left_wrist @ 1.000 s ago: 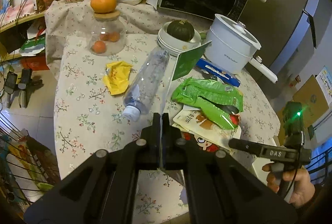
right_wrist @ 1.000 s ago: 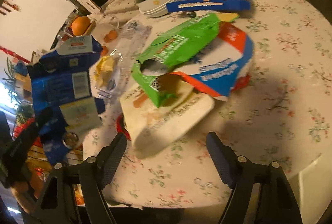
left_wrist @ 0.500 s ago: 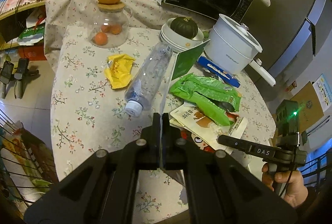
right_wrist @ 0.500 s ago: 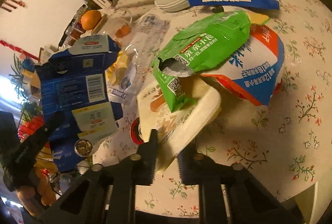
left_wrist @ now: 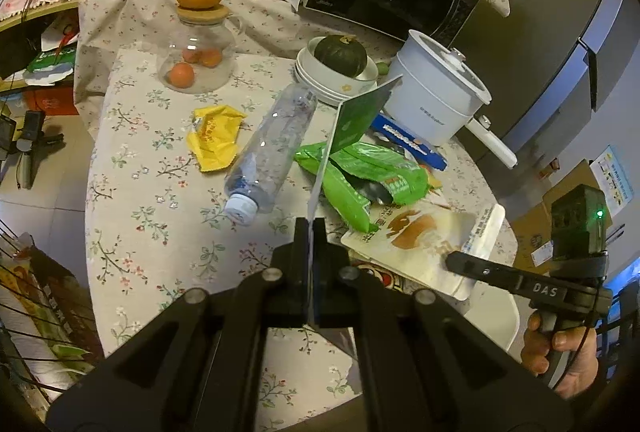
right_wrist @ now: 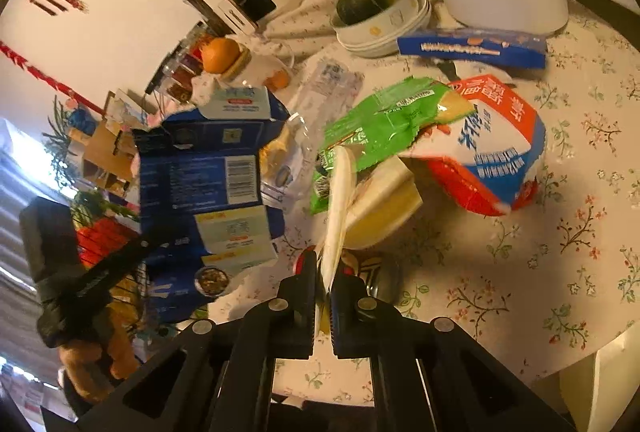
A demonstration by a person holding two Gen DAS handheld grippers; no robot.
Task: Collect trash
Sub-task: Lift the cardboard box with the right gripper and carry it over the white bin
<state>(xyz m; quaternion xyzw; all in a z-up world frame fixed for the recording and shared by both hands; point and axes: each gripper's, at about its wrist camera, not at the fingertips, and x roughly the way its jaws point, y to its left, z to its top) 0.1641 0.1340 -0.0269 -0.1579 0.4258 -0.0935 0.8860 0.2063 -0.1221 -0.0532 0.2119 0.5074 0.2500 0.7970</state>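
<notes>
While most of the litter lies untouched on the floral-clothed table (left_wrist: 132, 168), both handheld claws are already loaded: the left gripper (left_wrist: 311, 228) is clamped tight on the edge of a flattened blue carton (right_wrist: 208, 176), which stands up edge-on from its jaws in the left wrist view and hangs broadside in the right wrist view. The right gripper (right_wrist: 325, 272) pinches the near corner of a cream snack pouch (left_wrist: 424, 244), its pads closed on the thin edge; the pouch appears tilted up off the cloth at that end, while its far end is tucked under a green wrapper (left_wrist: 360, 168).

Judging by the scene, the job is at an early stage. No bin or bag for the rubbish shows in either view, so nothing can be counted as disposed of. Left on the table are the green wrapper, a red, white and blue bag (right_wrist: 492, 148) beneath it, a clear plastic bottle (left_wrist: 272, 148) lying on its side, a crumpled yellow wrapper (left_wrist: 214, 136) just beside it, and a long blue box (right_wrist: 472, 48) near the white electric pot (left_wrist: 436, 92). A stack of bowls holding a dark squash (left_wrist: 340, 52) and a glass jar (left_wrist: 196, 64) topped with an orange look like keepers, not trash
</notes>
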